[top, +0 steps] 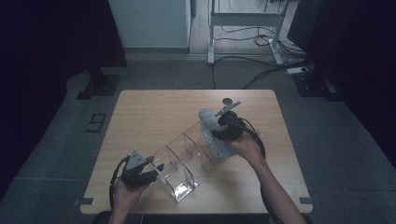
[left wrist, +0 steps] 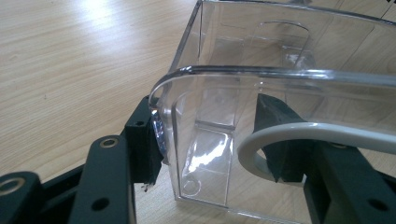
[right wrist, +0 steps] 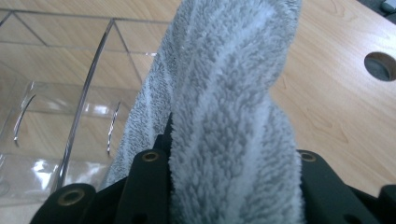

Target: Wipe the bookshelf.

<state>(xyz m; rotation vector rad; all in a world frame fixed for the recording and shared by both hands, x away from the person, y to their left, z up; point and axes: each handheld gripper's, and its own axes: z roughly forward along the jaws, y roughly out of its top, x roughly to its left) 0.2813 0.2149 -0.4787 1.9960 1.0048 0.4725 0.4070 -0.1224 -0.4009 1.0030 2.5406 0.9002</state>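
Across the wooden table (top: pixel 154 112), a clear divided organizer (top: pixel 184 161) is laid diagonally, near-left to far-right, its near end wall pinched by the left gripper (top: pixel 156 169). At its far end, a rolled grey towel (top: pixel 212 135), long axis pointing away, is clamped by the right gripper (right wrist: pixel 233 154); it could be snagged on a divider and the organizer tipped.

Your forearms are bare, no sleeves. Each hand carries a black gripper: the left gripper (top: pixel 156 169) bears a grey three-cornered plate, and black cables loop from both. The right gripper (right wrist: pixel 233 161) has matte black jaws with brass-ringed screw holes.
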